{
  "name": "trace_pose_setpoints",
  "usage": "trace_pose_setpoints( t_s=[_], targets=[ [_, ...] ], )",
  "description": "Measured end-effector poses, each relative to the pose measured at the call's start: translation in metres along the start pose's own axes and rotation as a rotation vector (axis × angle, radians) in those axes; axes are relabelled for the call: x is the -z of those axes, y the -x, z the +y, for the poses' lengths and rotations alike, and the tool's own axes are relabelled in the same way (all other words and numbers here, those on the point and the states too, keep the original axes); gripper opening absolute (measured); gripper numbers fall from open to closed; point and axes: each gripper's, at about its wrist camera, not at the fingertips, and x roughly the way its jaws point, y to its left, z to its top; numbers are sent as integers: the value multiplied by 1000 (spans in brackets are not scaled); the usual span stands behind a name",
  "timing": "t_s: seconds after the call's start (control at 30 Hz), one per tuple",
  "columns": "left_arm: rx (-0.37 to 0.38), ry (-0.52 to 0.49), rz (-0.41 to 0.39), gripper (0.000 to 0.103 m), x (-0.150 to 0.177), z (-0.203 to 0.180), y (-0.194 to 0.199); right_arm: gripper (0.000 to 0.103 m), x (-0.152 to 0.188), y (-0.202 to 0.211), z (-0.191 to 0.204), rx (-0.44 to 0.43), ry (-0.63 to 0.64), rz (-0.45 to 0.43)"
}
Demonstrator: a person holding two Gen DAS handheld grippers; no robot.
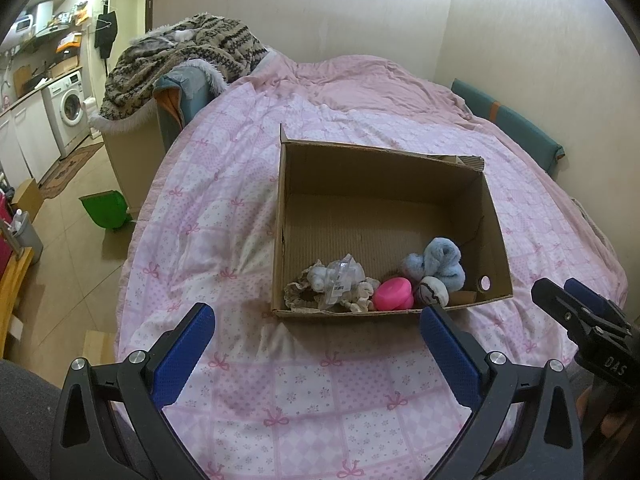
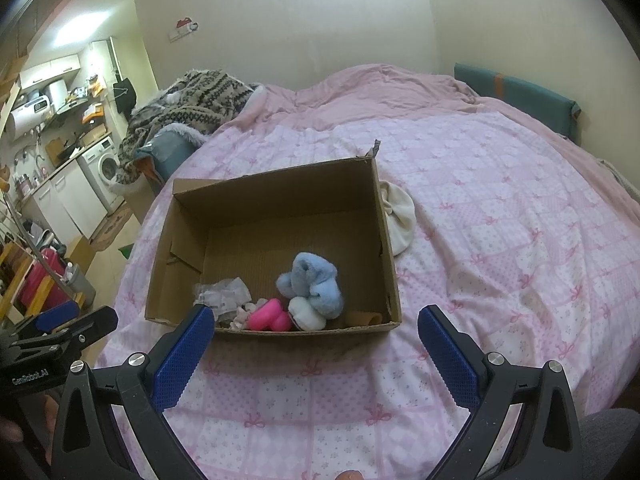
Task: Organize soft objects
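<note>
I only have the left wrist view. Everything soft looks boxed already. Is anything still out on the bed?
Observer: Yes. A cream soft pouch lies on the bedspread against the cardboard box, on its outer right wall.
Operator: Is the right gripper free to take it?
Observer: Yes. The right gripper is open and holds nothing.
Operator: Anything lying between it and the pouch?
Observer: Only bare bedspread to the right of the box.

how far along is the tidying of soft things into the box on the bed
Mostly done: the blue plush, pink toy and scrunchies lie in the cardboard box. Both hand-held grippers, left and right, are open and empty. Left: the white cloth bundle beside the box.
</note>
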Motion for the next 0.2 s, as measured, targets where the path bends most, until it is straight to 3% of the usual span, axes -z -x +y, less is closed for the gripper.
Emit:
trace_pose_setpoints(
  t_s=[0.2],
  targets=[
    [0, 1, 0, 102, 0, 0, 0, 103, 0, 0, 0, -1, -1, 1]
  ],
)
